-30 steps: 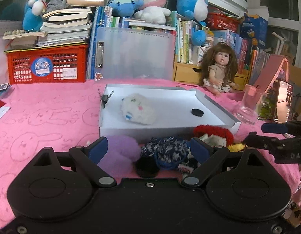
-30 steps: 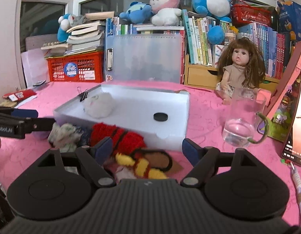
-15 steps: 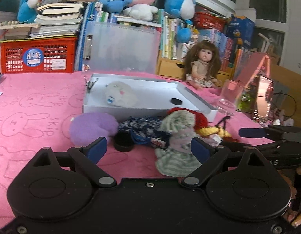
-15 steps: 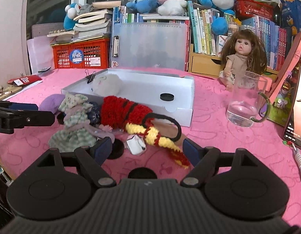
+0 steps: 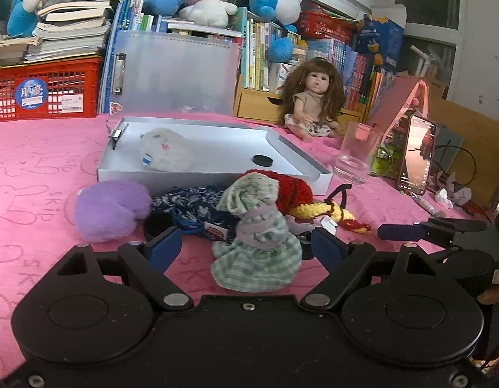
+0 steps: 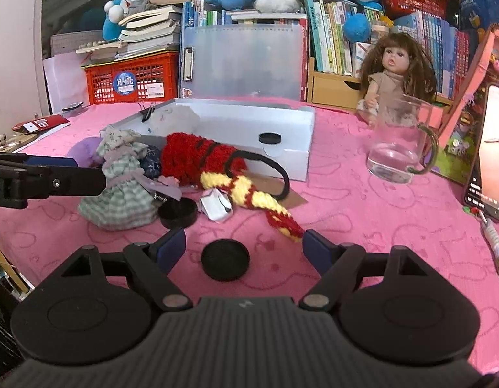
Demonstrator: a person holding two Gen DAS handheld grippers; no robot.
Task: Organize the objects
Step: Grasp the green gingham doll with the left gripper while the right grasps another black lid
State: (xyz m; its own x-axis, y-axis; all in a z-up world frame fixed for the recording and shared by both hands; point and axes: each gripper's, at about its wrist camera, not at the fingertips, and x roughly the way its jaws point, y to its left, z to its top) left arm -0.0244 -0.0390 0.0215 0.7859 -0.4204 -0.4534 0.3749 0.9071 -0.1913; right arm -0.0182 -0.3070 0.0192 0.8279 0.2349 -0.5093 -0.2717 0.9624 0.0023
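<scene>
1. Two sets of tongs over a pink counter (image 5: 32, 168), facing a heap of small toys and doll clothes just in front of a shallow white tray (image 5: 197, 179).
2. Left tongs (image 5: 246, 247): blue pads set wide and closing, with a green checked doll dress (image 5: 259, 242) standing between them; pads not yet pressing the cloth, nothing held.
3. Right tongs (image 6: 244, 247): spread wide, empty, with a black round cap (image 6: 225, 263) lying flat on the counter between the fingertips, untouched.
4. Key relation: dress directly ahead of the left tongs and centred in the gap, long axis running away from the tongs, hem nearest, hood farthest. Left hand clearly nearer the dress; from the right view, dress off to the far left.
5. Behind the dress: purple plush (image 5: 110, 210), dark floral cloth (image 5: 191, 203), red and yellow knitted piece (image 6: 217, 168).
6. Already in the tray: white fluffy toy (image 5: 167, 153) and a second black cap (image 5: 262, 160).
7. Likely next: squeeze on the dress, then lift toward the tray.
</scene>
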